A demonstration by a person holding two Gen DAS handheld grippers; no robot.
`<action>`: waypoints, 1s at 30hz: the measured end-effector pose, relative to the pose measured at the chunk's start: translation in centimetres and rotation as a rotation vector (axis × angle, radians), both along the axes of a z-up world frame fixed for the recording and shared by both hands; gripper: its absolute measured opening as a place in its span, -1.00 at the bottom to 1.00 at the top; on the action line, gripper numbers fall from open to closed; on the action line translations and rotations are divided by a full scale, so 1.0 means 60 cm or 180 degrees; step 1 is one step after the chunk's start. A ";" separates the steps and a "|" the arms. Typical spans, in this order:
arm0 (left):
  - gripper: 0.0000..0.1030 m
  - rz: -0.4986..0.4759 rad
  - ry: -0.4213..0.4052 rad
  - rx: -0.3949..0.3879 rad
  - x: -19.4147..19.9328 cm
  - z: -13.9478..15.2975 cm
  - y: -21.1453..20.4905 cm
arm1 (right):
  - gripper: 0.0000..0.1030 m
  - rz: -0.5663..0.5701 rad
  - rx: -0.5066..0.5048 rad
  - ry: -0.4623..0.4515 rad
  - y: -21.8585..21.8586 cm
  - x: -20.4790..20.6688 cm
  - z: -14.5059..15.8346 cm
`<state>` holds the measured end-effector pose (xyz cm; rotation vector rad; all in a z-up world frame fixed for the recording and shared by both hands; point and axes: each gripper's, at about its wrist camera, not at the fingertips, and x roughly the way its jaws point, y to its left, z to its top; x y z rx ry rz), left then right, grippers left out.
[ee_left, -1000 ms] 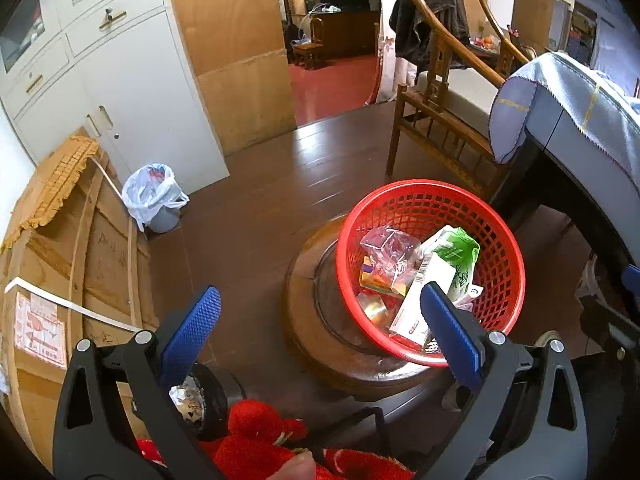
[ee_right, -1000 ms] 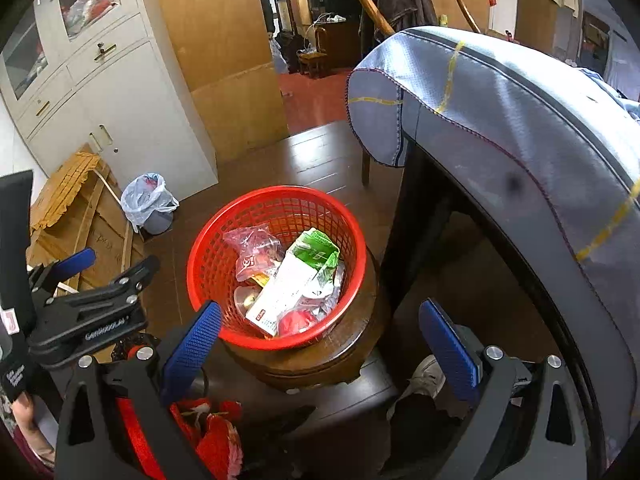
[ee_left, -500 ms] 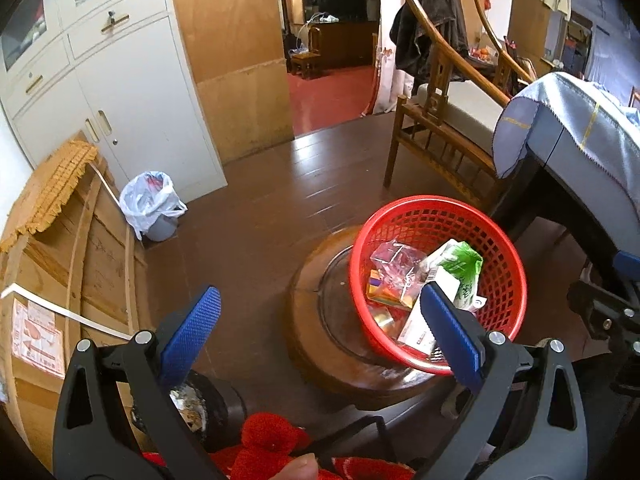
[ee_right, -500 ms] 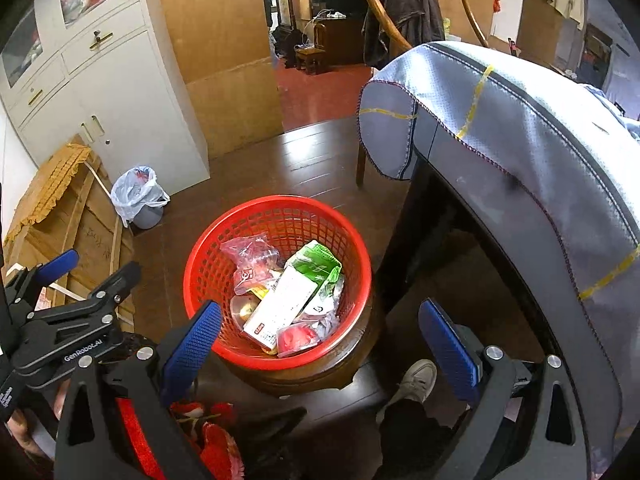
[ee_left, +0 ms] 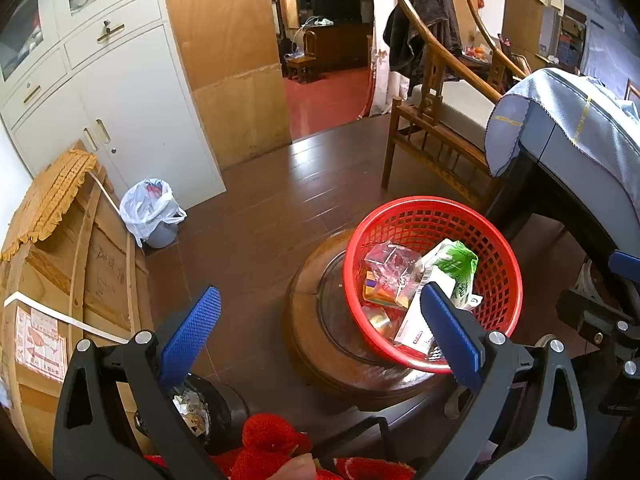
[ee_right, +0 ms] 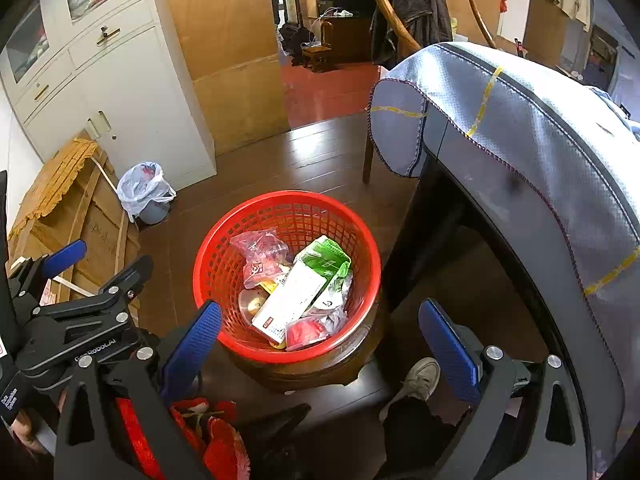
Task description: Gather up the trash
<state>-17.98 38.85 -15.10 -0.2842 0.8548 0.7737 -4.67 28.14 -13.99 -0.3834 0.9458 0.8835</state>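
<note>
**Both grippers empty above the full trash basket**

At nine o'clock in the left wrist view a lined waste bin stands by the white cabinet, well apart from everything else. The left gripper hangs with its blue fingers spread wide, nothing between them. Past its right finger, at about three o'clock, the red basket sits on a round wooden stool, off-centre toward the stool's right edge. Inside lie the collected pieces — a clear plastic bag, a white-and-green carton, smaller wrappers.

In the right wrist view the right gripper is likewise parted and empty, the basket dead centre between its fingers; a cloth-covered table fills two to four o'clock, and a shoe shows at five.

The risk, as I judge it: the basket is light and sits off-centre — a sideways knock from either finger could slide it off the stool and spill the trash.
</note>
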 end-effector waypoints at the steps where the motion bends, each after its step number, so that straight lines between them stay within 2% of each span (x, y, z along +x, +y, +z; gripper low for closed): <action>1: 0.87 -0.0001 0.0000 0.0005 0.000 0.000 -0.001 | 0.89 0.0003 0.0003 -0.0002 0.000 -0.001 0.001; 30: 0.87 -0.0005 0.0002 0.0024 0.002 0.001 -0.006 | 0.89 0.0001 0.0034 -0.0013 -0.004 -0.001 0.002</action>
